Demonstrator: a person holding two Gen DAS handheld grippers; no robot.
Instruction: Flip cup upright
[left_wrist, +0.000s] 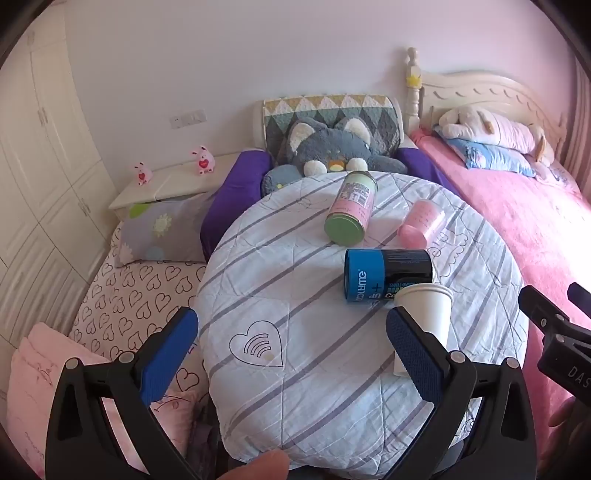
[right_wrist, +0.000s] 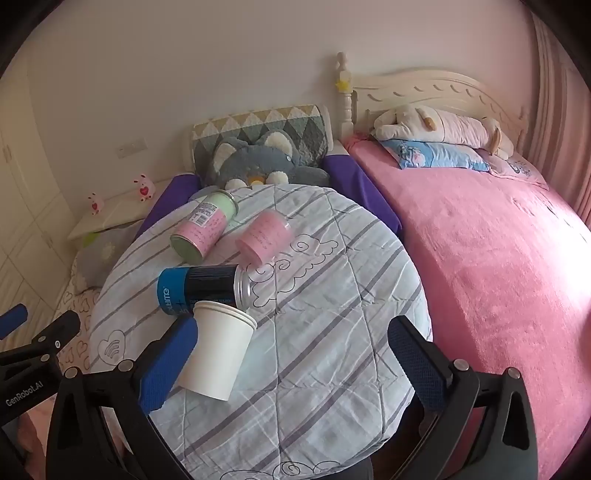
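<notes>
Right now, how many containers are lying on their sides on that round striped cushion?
4. Green-lidded pink can at the far left, pink cup to its right, blue-and-black can nearer, white paper cup nearest, beside the right gripper. None seem hidden.

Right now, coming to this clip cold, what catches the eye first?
Four containers lie on their sides on the striped quilt: a white paper cup nearest the cameras, touching a blue-and-black can, with a pink-and-green can and a pink cup farther back. Both grippers are open and empty, the right gripper straddling the paper cup. A grey plush cat sits behind, beside a pink bed.
</notes>
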